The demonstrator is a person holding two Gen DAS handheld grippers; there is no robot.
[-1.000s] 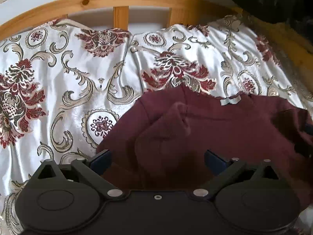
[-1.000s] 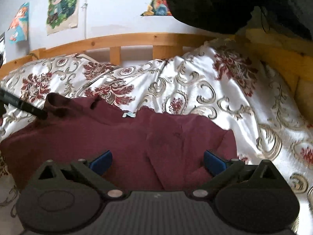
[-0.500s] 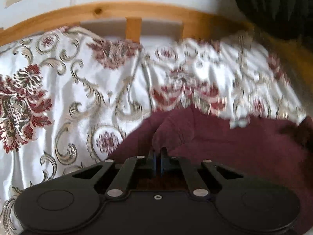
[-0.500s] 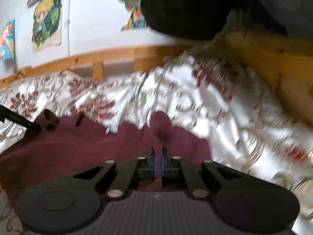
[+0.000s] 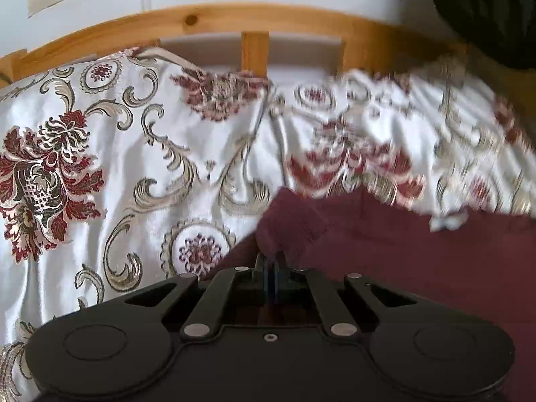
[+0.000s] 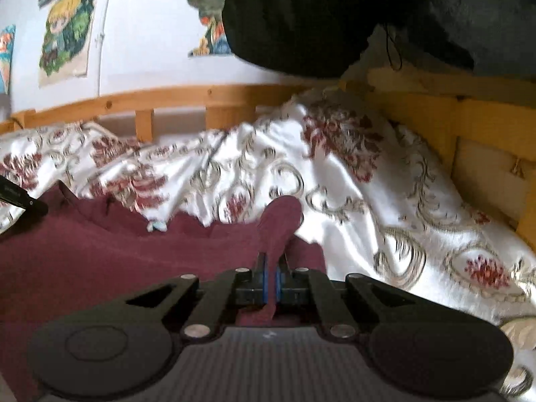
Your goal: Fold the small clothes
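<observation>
Posters show fully in right view only | left tool clamped on maroon shirt | right tool clamped on shirt fold | shirt lies on bed

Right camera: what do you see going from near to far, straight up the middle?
Right gripper pinching the maroon shirt → flowery bedspread → wooden bed rail → wall posters.

Both wrist cameras sit low and close over the bed, facing its wooden rail; both views share the maroon garment.
</observation>
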